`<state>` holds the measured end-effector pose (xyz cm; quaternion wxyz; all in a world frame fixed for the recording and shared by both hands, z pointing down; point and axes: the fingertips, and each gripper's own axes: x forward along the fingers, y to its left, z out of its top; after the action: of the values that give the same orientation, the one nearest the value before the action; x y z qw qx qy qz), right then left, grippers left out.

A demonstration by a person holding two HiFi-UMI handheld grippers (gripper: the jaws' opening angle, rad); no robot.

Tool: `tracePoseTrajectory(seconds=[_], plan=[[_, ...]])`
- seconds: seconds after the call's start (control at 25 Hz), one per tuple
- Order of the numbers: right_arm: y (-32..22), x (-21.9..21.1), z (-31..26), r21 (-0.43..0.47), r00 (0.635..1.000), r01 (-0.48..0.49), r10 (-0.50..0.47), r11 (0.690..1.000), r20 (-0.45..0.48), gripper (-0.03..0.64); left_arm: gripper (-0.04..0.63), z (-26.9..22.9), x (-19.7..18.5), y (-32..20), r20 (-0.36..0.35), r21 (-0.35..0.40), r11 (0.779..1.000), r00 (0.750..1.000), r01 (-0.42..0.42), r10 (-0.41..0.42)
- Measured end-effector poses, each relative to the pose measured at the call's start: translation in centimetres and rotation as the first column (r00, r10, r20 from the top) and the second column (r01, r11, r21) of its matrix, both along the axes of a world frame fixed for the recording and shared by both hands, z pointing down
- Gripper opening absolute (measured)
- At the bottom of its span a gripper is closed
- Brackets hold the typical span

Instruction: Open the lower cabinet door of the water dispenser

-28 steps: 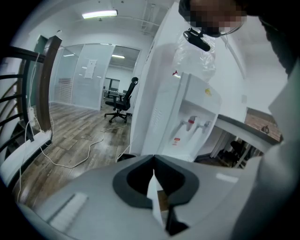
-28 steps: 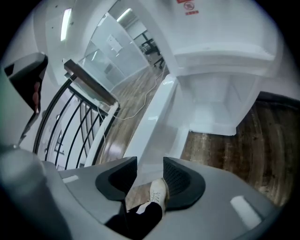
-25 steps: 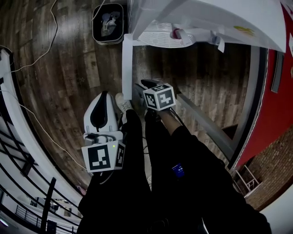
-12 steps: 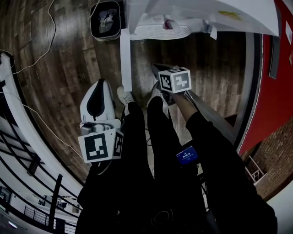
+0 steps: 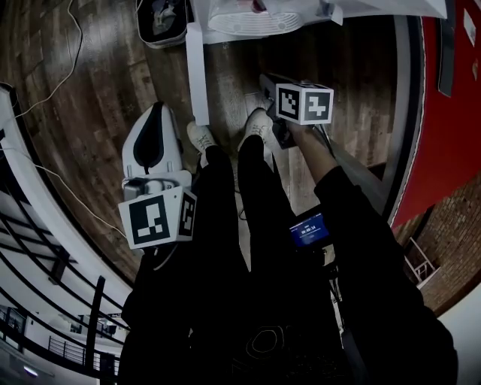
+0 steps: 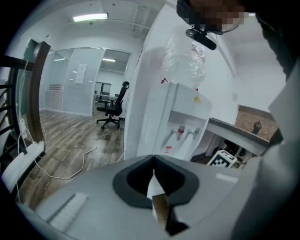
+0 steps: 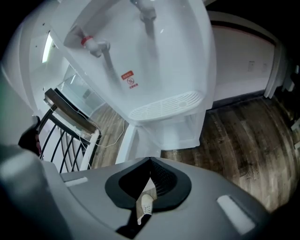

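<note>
Right claw (image 7: 149, 164) has lifted up and away from the white lower cabinet door (image 5: 197, 75) over the last second. Its jaws have just been closing and are now pinched together with nothing in them, only a white sneaker (image 7: 145, 204) showing through the slit. That door stands swung out from the tall white water dispenser (image 5: 255, 16), edge-on toward the person in the head view, so to me the opening part looks basically done. Left claw (image 6: 153, 161) is closed tight and empty too, off to the side and well apart from the dispenser.

If I were finishing this, I'd back the right claw straight off. Don't brush the door's free edge or it may swing back, and check that the cabinet stays open.

Stuff around: a black floor bin with crumpled white stuff inside (image 5: 161, 19) sits just past the door on its swing side, so it could stop it going wider. A thin white cable (image 5: 46, 96) snakes over the wood floor (image 5: 113, 90). Black railing (image 5: 56, 267) at left, red wall (image 5: 443, 113) at right.
</note>
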<state>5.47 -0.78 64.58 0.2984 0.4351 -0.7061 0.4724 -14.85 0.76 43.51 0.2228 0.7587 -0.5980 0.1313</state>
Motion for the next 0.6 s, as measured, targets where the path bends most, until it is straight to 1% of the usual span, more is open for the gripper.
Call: tracePoseTrajectory(seconds=[0.12,0.28,0.44,0.6], plan=[[0.1,0.9,-1.3,0.021,0.999,-0.028,0.028,0.999,0.015,-0.006,0.007,-0.6,0.5,0.1,0.002,0.007,1.000,1.000,-0.009,0.009],[0.2,1.6,-2.7,0.047,1.000,-0.015,0.015,0.999,-0.003,-0.006,0.006,-1.3,0.7,0.1,0.004,0.017,1.000,1.000,-0.015,0.015],[0.7,2.2,-3.8,0.080,0.999,0.026,-0.024,0.996,-0.024,-0.006,0.006,-1.6,1.3,0.5,0.006,0.021,1.000,1.000,-0.016,0.016],[0.7,3.2,-5.4,0.132,0.997,0.063,-0.057,0.989,-0.052,-0.006,0.007,-2.0,2.0,0.9,0.012,0.027,0.999,0.999,-0.041,0.041]])
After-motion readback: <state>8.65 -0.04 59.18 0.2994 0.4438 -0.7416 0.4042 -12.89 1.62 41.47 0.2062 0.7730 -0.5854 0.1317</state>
